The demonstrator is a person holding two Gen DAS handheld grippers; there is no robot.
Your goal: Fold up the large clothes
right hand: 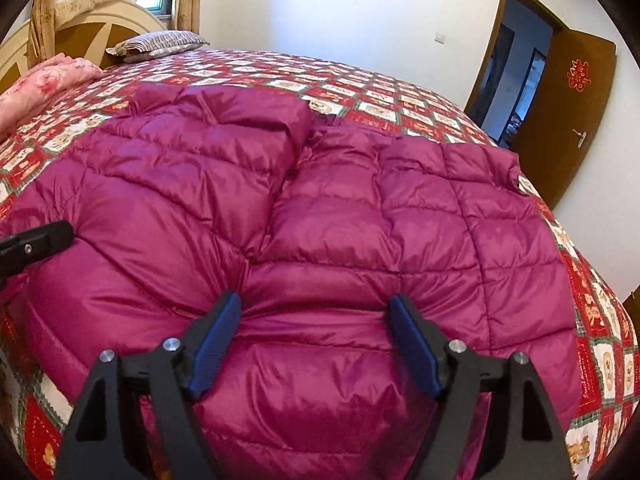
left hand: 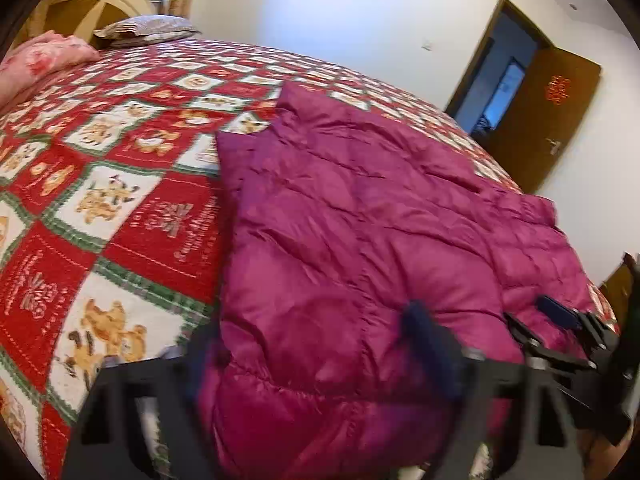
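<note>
A magenta quilted down jacket (left hand: 360, 200) (right hand: 360, 220) lies spread on the bed's red, white and green patchwork cover (left hand: 100, 200) (right hand: 400, 92). A sleeve is folded over its left half in the right wrist view. My right gripper (right hand: 316, 308) stands over the near hem, its blue pads wide apart with a puffy bulge of jacket between them; it also shows at the right edge of the left wrist view (left hand: 536, 320). My left gripper (left hand: 312, 324) is blurred at the jacket's near left corner, fabric filling its gap. One black finger of it (right hand: 36, 244) shows at the left.
A striped pillow (left hand: 148, 28) (right hand: 160, 42) and a pink floral quilt (left hand: 40, 60) (right hand: 48, 76) lie near the headboard (right hand: 100, 28) at the far left. A brown door (left hand: 540, 120) (right hand: 568, 112) stands open at the right, beyond the bed's far edge.
</note>
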